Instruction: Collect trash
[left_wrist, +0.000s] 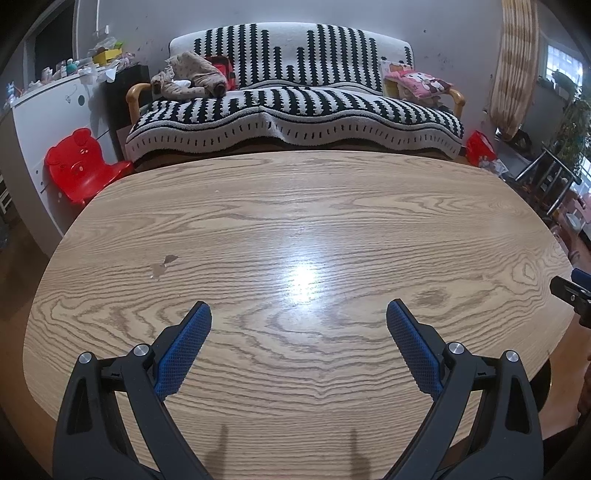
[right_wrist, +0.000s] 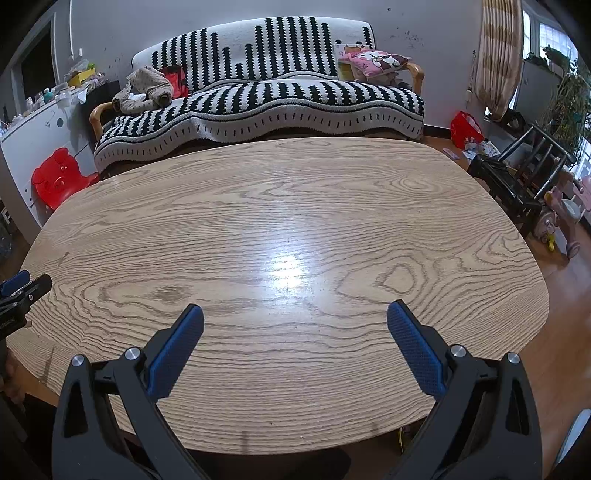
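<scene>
I hold my left gripper (left_wrist: 299, 314) and right gripper (right_wrist: 295, 314) low in each frame over the wooden table (left_wrist: 295, 206), both spread wide with nothing between the blue pads (each glimpses the other at a frame edge). I cannot spot any trash on the tabletop; the striped sofa (left_wrist: 295, 110) fills the upper middle.

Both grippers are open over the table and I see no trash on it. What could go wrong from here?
1. The only mark on the table is a small chip or stain; the left gripper might peck at it as if it were trash.
2. The right gripper hovers close beside the left, so sweeping inward could knock them together.
3. Any trash probably lies off-table, near the red bag, a long reach.
</scene>
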